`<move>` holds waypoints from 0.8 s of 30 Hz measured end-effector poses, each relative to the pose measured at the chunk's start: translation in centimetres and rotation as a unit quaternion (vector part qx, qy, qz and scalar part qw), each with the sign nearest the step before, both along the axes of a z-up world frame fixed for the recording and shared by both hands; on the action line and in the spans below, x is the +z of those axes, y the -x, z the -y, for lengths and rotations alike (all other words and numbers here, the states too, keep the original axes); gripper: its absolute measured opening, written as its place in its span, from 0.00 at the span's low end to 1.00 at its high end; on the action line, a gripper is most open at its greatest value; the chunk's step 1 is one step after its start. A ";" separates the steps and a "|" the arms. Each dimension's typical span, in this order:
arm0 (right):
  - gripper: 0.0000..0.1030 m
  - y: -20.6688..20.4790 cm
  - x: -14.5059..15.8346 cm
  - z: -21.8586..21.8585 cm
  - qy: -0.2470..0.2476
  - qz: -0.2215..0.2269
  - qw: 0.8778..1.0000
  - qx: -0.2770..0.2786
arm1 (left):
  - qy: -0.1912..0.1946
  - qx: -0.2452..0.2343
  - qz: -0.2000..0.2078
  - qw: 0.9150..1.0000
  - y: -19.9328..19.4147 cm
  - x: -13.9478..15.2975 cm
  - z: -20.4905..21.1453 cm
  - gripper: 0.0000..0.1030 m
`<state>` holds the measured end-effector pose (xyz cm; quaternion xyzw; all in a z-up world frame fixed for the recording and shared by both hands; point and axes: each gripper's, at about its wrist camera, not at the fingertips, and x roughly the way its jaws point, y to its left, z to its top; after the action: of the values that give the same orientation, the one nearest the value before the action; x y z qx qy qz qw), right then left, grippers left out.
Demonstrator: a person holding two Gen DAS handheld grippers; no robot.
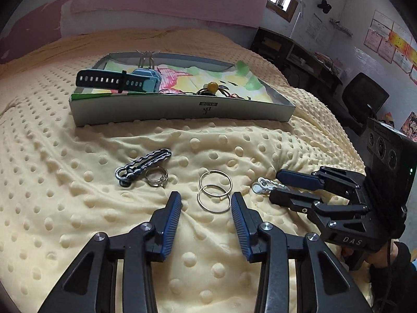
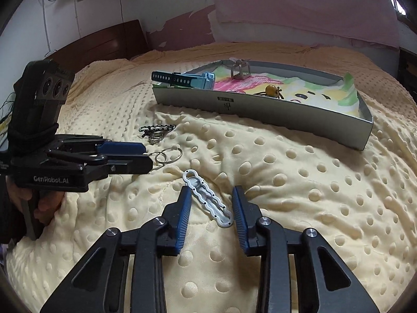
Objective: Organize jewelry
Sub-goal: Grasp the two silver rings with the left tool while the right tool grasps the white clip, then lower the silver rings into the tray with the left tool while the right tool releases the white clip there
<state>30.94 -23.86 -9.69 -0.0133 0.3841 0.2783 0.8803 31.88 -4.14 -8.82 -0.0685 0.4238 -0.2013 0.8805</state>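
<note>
Yellow dotted blanket (image 2: 299,182) on bed. Left gripper (image 1: 206,204) jaws wide apart, empty, flanking near hoop of two overlapping hoop earrings (image 1: 215,190) lying flat. Right gripper (image 2: 211,206) jaws wide apart, empty, straddling white clip (image 2: 207,198); clip flat on blanket, long axis diagonal, loop end pointing away-left. Dark clip (image 1: 143,166) beside ring (image 1: 155,177), left of hoops. Gray box (image 1: 182,109) farther back; watch (image 1: 117,79) strap juts over left wall.

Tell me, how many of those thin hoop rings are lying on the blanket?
2. The farther hoop and the nearer hoop overlap on the yellow blanket, just ahead of the left gripper's open fingers. More could be hidden inside the box.
</note>
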 end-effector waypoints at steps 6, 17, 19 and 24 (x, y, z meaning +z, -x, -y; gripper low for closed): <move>0.15 0.2 -0.5 0.1 -0.001 -0.004 1.000 -0.005 | 0.010 -0.007 -0.017 1.000 -0.6 -0.6 0.0 0.06; 0.04 1.9 1.5 1.5 -0.039 0.041 0.998 -0.023 | 0.008 -0.012 0.034 0.999 0.6 2.7 0.4 0.03; 0.04 1.9 2.4 2.2 -0.056 0.056 0.996 -0.035 | 0.011 -0.013 0.046 0.999 0.5 3.9 0.5 0.03; 0.04 0.5 4.4 3.5 -0.071 0.087 0.991 -0.074 | 0.020 0.006 0.080 0.997 -1.4 7.0 0.8 0.03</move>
<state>30.46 -27.35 -5.25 0.0532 0.2858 0.2367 0.9271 33.30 -4.89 -1.77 -0.0724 0.3478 -0.2095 0.9110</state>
